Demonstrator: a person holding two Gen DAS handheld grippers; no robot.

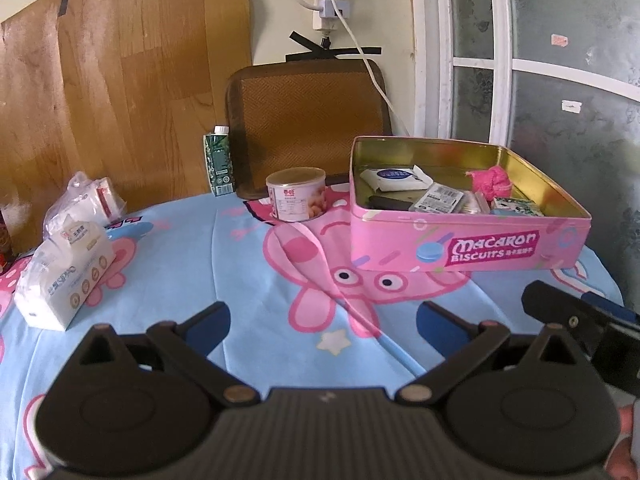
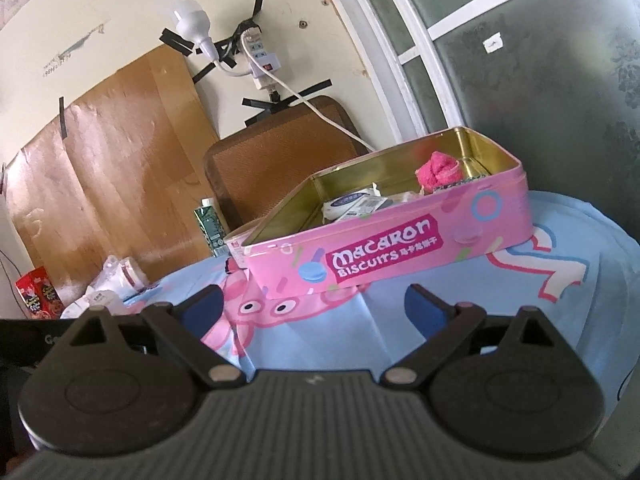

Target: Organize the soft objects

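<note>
While the left wrist view looks across the worktop's blue cartoon-pig cloth [image 1: 248,248], the left tool [image 1: 322,322] hangs above it with jaws spread, gripping nothing. The open pink rectangular "Macaron Biscuits" tin [image 1: 472,248] sits ahead to the right; inside lie a fuzzy pink rolled cloth [image 1: 491,183] at the back, a white wipes packet [image 1: 394,179] and small boxes. A white soft tissue pack [image 1: 64,286] lies far left, with a crinkled clear plastic bag of white packets [image 1: 86,200] behind it. A round snack can [image 1: 296,194] stands just left of the tin, a green carton [image 1: 219,162] further back.

Right wrist view: the right tool [image 2: 312,312] is also spread wide, empty, near the tin's [image 2: 380,252] front wall; the pink cloth [image 2: 438,172] shows inside it.
</note>
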